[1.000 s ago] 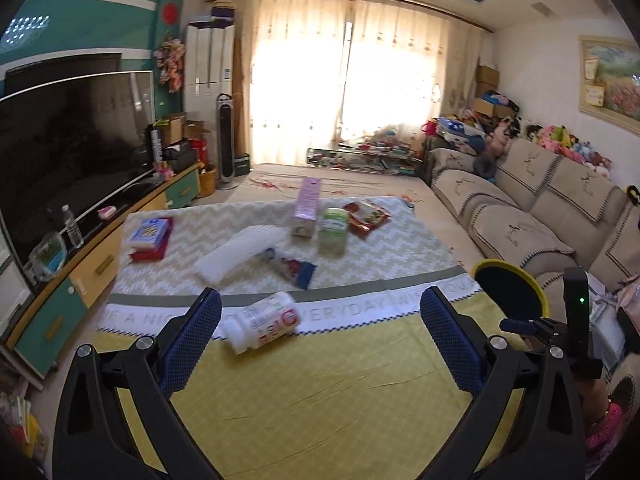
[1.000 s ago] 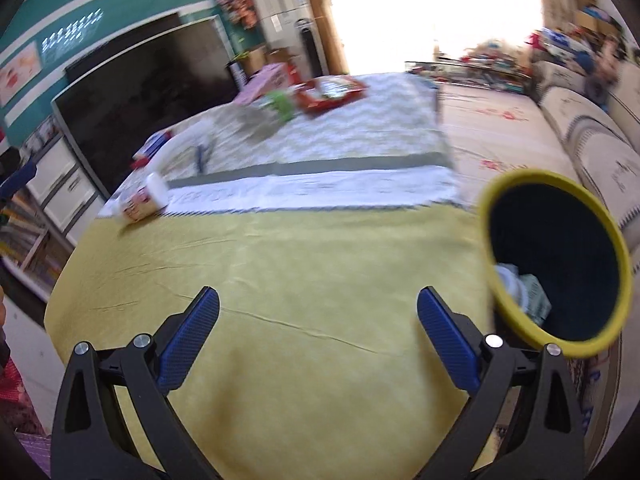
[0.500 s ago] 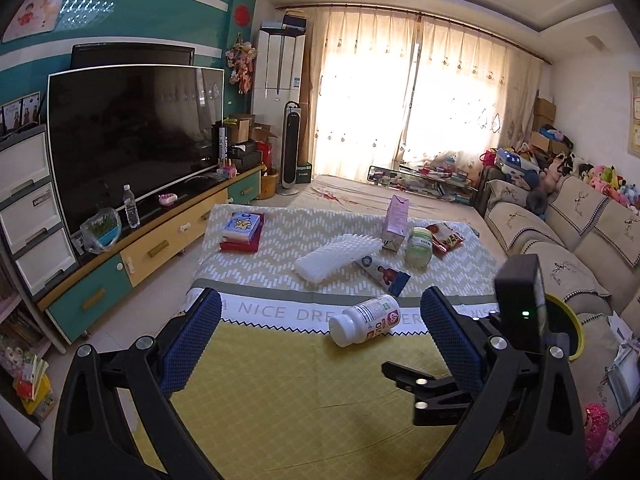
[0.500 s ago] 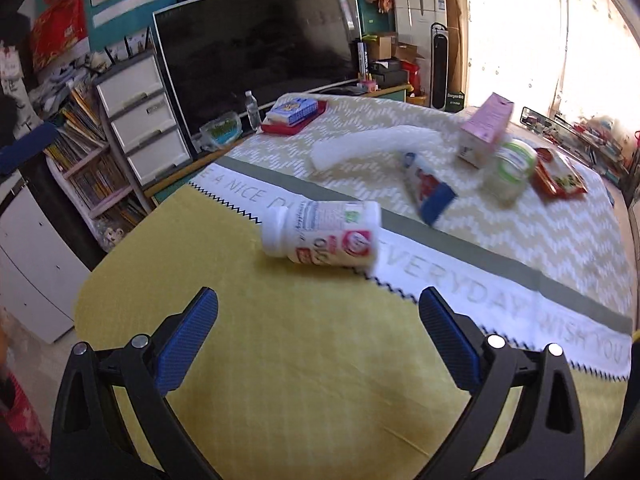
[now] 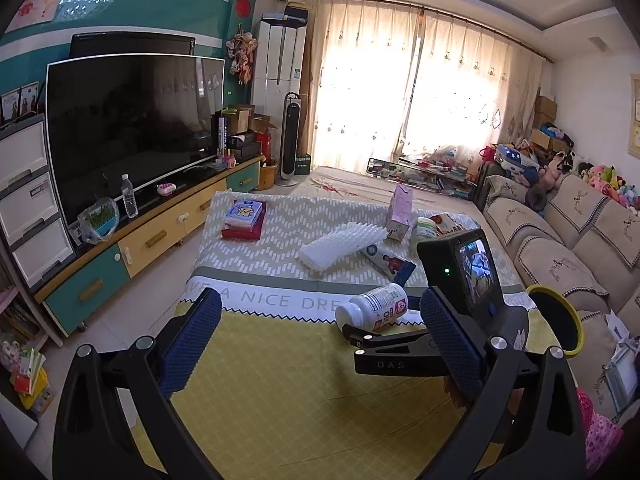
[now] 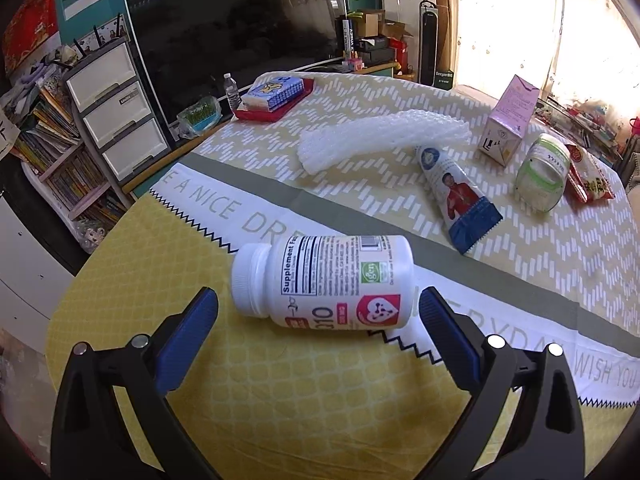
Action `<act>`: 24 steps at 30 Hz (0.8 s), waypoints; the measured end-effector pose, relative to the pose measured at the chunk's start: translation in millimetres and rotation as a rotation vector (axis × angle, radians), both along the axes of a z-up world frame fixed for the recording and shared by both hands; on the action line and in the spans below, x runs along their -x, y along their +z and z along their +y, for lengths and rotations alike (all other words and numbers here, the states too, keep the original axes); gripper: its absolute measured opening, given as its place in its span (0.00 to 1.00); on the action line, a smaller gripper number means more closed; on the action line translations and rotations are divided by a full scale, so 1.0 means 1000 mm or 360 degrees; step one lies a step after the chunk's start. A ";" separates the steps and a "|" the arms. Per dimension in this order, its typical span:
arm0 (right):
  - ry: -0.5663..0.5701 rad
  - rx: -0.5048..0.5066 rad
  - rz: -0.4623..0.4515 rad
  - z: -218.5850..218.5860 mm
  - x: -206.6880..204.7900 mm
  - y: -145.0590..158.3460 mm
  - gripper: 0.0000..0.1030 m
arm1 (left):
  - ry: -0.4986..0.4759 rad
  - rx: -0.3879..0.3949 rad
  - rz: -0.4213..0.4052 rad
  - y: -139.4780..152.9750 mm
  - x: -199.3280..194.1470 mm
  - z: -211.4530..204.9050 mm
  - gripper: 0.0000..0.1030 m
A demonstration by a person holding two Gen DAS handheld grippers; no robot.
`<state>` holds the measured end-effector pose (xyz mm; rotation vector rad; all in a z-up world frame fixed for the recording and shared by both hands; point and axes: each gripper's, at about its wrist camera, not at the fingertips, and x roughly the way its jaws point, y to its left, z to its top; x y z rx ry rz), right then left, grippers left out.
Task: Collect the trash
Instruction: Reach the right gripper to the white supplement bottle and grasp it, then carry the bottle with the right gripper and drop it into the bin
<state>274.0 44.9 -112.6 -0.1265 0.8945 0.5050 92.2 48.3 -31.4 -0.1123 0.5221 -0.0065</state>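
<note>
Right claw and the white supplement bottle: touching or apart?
Apart. The right wrist view shows the right claw open, with cloth visible between each finger and the supplement bottle.

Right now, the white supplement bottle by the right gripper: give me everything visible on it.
The white supplement bottle looks like opaque plastic, with a ribbed white screw cap on, pointing left in the right wrist view. It lies on its side on the tablecloth, across the zigzag edge where the yellow part meets the white band. The label shows a Supplement Facts panel, a green logo and a red heart emblem. The right gripper is open, its blue pads flanking the bottle without touching. Nothing else touches it.
</note>
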 end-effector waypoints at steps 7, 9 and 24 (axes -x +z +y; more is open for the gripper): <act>0.0008 0.0043 -0.0018 0.003 -0.002 -0.004 0.78 | -0.0011 -0.0003 0.0018 -0.006 -0.004 -0.005 0.95; 0.0011 0.0030 -0.0016 0.002 -0.001 -0.003 0.78 | -0.0012 -0.0002 0.0019 -0.006 -0.004 -0.004 0.95; -0.0066 -0.0090 0.0001 -0.056 0.029 0.011 0.78 | -0.0071 -0.0022 0.0044 -0.010 -0.015 -0.019 0.95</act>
